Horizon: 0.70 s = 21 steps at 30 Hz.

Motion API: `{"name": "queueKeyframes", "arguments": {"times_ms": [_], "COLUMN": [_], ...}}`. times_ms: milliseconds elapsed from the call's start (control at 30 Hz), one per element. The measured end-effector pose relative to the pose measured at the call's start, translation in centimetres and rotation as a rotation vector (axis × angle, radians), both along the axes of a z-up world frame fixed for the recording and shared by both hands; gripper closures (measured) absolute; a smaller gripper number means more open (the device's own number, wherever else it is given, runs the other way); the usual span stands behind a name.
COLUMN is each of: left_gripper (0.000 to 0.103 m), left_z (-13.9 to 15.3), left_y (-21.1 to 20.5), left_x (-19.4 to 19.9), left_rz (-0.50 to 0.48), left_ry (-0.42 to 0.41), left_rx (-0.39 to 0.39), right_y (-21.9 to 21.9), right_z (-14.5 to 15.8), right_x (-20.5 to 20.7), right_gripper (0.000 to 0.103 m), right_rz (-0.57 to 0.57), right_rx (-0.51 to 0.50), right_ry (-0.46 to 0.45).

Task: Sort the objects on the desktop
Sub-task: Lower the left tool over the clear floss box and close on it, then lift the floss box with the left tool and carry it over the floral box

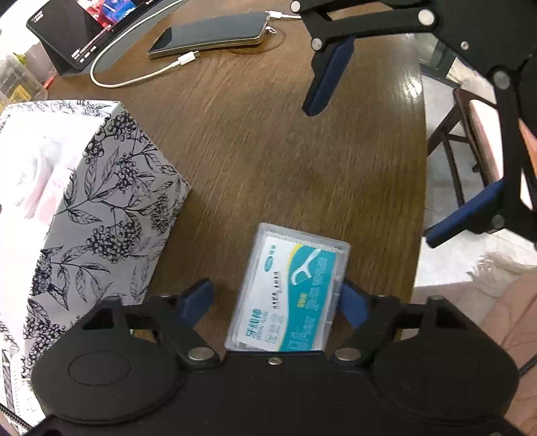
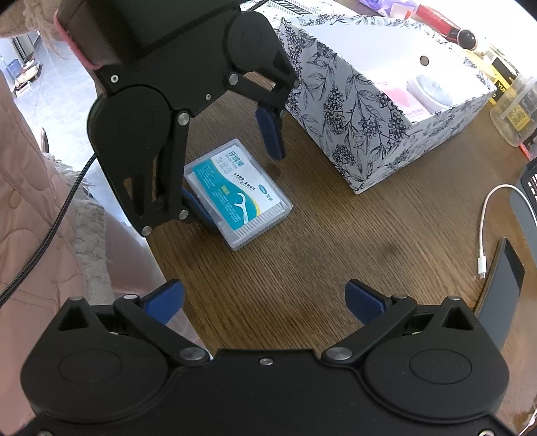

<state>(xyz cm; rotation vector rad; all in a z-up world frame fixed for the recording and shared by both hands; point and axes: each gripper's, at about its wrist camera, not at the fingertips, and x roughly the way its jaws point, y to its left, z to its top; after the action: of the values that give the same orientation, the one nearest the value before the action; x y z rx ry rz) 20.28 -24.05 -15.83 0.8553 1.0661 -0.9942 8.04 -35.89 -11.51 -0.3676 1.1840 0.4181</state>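
left claw (image 1: 277, 302) points steeply down at the wooden tabletop (image 1: 268, 151), straddling a clear plastic dental floss box (image 1: 288, 291) with a teal and white label. in the left wrist view one blue finger sits against the box's right long edge; the other finger (image 1: 198, 298) stands a little off the left edge, so the jaws are partly closed around the box with no firm clamp to be seen. the box lies flat on the tabletop near its edge, label up, just beside a white storage box (image 1: 100, 201) printed with dark leaves and berries. that storage box is open at the top; a round white item and something pink lie inside, details unclear. right claw (image 2: 265, 302) hangs above bare wood with its jaws wide and nothing between them, well apart from the floss box (image 2: 238, 194). farther along the tabletop: a dark phone (image 1: 208, 35) with a white cable (image 1: 144, 75) plugged in, and a tablet (image 1: 77, 30) propped up with its screen lit. a person's pink quilted sleeve (image 2: 30, 201) shows at the tabletop edge.
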Motion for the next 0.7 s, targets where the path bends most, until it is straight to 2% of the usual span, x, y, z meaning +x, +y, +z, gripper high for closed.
{"name": "queueKeyframes", "arguments": {"times_ms": [67, 100, 133, 433, 700], "left_gripper": [0.033, 0.04, 0.042, 0.043, 0.043], "left_z": [-0.1, 0.0, 0.1, 0.4, 1.9], "left_y": [-0.1, 0.0, 0.0, 0.4, 1.5], "left_x": [0.1, 0.1, 0.1, -0.1, -0.2], "left_rz": [0.004, 0.005, 0.006, 0.028, 0.065], "left_ry": [0.017, 0.028, 0.035, 0.021, 0.016], "left_rx": [-0.003, -0.007, -0.009, 0.001, -0.039], "right_y": [0.0, 0.0, 0.0, 0.2, 0.6], "right_z": [0.0, 0.0, 0.0, 0.2, 0.9], "right_x": [0.0, 0.0, 0.0, 0.2, 0.5], "right_gripper": [0.0, 0.0, 0.0, 0.0, 0.0], "right_rz": [0.001, 0.001, 0.002, -0.002, -0.002], "right_rx": [0.001, 0.001, 0.002, -0.005, -0.019], "right_ry": [0.0, 0.001, 0.001, -0.003, -0.006]}}
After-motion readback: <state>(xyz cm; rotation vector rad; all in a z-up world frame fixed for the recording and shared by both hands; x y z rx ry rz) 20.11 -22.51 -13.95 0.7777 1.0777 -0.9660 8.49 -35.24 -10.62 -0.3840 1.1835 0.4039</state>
